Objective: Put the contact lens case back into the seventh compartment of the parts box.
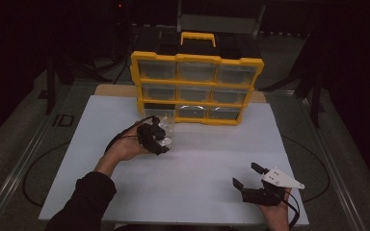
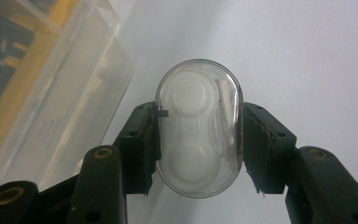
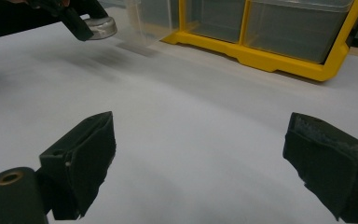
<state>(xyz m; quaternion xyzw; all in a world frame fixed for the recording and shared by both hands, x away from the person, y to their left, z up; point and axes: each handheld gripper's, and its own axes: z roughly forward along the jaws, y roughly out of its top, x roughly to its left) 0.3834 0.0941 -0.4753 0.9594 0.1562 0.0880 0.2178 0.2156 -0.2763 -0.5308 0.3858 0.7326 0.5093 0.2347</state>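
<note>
- Gripping a clear oval case [image 2: 198, 128], the left gripper [image 1: 156, 139] hovers over the left part of the white board [image 1: 197, 168], just in front of the organiser's lower-left corner.
- Its 2 jaws press on the case's 2 long sides in the left gripper view, so the tool is closed on it; 2 round white hollows show inside the case, 1 above the other.
- Beside that gripper, a clear drawer [image 2: 60, 88] stands pulled out of the yellow organiser [image 1: 196, 89], near the case but apart from it.
- Behind, at the board's far edge, the organiser stands upright with 3 rows of 3 clear drawers and a yellow handle [image 1: 198, 38] on top.
- At the right, the right gripper [image 1: 248, 175] sits low over the board's near-right corner, well apart from the case; its jaws stand wide apart with nothing between them, only bare board ahead.
</note>
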